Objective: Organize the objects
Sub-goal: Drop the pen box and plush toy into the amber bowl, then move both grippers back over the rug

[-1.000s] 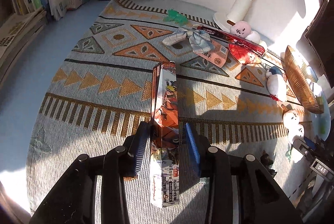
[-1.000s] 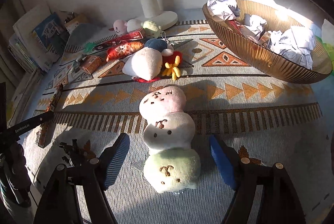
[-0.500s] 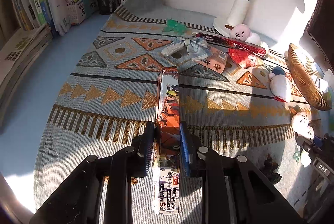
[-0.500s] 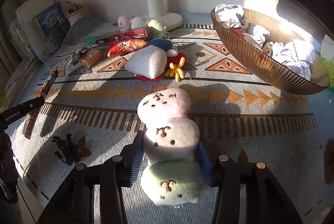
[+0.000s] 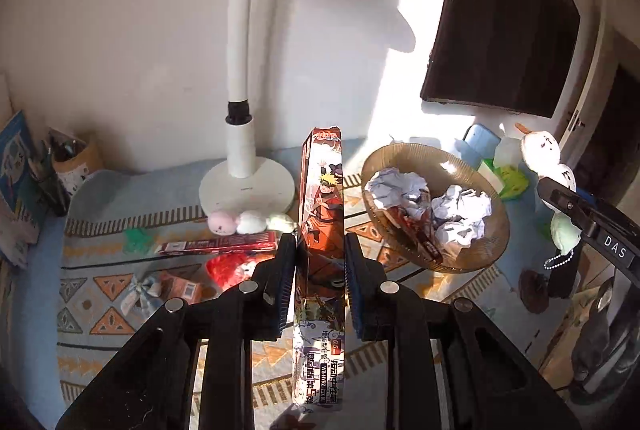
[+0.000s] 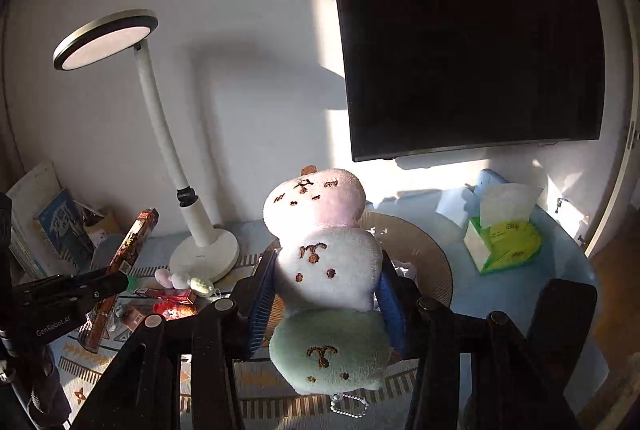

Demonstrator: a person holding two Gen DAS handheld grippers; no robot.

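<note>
A dark screen point(image 6: 468, 29) is filling the wall above the bench point(image 6: 520, 294), and the white desk lamp point(image 6: 160, 133) is standing tall at the back of the patterned mat point(image 5: 100, 294). The ribbed amber bowl point(image 5: 490, 250) is sitting on that mat, holding crumpled paper point(image 5: 460, 213). And now both tools are carrying something clear of the bench! The right tool point(image 6: 326, 294) is clamping the three-ball plush point(image 6: 328, 262) at its white middle ball, blue pads pressing in on both sides, pink ball pointing away and green ball hanging nearest the camera, right over the bowl. The left tool point(image 5: 320, 282) is nearly closed and pinching the long orange cartoon-printed box point(image 5: 324, 213) near its middle, the box pointing away from the camera, its far end lined up between lamp base and bowl. A green tissue box point(image 6: 504, 242) is resting at the right. Small plush balls point(image 5: 248, 222) and a slim red box point(image 5: 218, 242) are lying by the lamp base.
</note>
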